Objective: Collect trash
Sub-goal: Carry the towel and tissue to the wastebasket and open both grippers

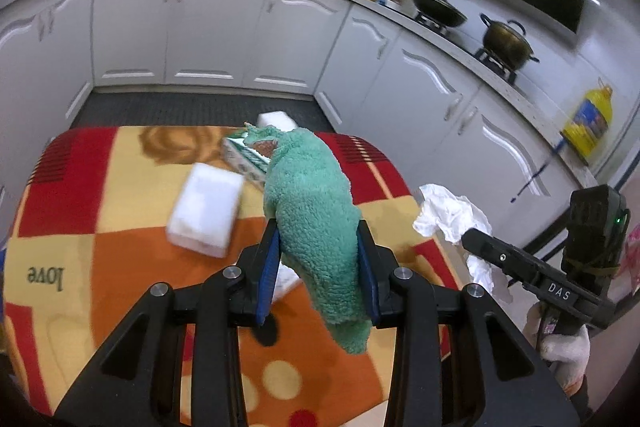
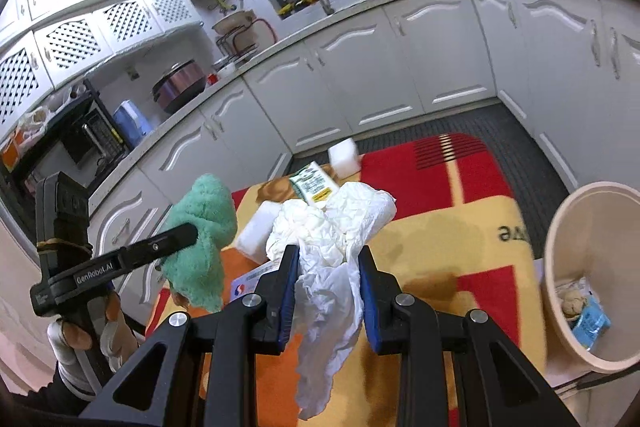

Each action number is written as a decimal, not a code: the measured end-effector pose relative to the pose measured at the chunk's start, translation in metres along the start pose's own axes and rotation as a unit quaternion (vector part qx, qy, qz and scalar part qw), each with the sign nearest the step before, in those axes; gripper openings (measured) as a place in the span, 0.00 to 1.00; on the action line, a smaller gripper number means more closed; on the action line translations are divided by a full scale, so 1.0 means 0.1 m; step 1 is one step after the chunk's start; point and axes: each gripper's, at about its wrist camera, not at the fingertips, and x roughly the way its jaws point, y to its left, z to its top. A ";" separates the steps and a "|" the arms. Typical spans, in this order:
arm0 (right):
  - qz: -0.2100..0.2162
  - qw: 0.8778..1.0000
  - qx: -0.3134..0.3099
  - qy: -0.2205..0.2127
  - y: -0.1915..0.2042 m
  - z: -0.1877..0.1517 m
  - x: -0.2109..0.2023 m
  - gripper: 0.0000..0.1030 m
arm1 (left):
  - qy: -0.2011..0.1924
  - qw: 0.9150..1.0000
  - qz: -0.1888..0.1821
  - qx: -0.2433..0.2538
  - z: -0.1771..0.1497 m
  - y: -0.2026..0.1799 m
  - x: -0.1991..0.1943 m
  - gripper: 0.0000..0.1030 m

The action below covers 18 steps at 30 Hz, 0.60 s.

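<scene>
1. Left tool is clamped on a green fuzzy cloth; the cloth sticks up between the blue pads and droops below them, lifted off the surface.
2. Right tool is pinched on a crumpled white tissue; the wad bulges above the pads and a tail hangs down below.
3. Both tools are held above a surface with an orange, red and yellow blanket.
4. On the blanket: a white foam block near the middle, another white block at the far edge, and a green-and-white carton between them.
5. Beige bin sits just beside the blanket on the right tool's side; some scraps and a blue wrapper lie inside.
6. White kitchen cabinets run behind.
</scene>
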 end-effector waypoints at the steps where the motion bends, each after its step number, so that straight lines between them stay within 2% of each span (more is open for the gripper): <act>1: -0.003 1.000 0.003 -0.003 -0.03 0.00 -0.04 0.26 | 0.003 1.000 -0.002 0.004 0.00 -0.06 0.03 0.32; 18: -0.052 0.997 0.035 -0.038 -0.44 -0.02 -0.50 0.26 | 0.023 0.997 -0.016 0.069 -0.02 -0.84 0.49 0.32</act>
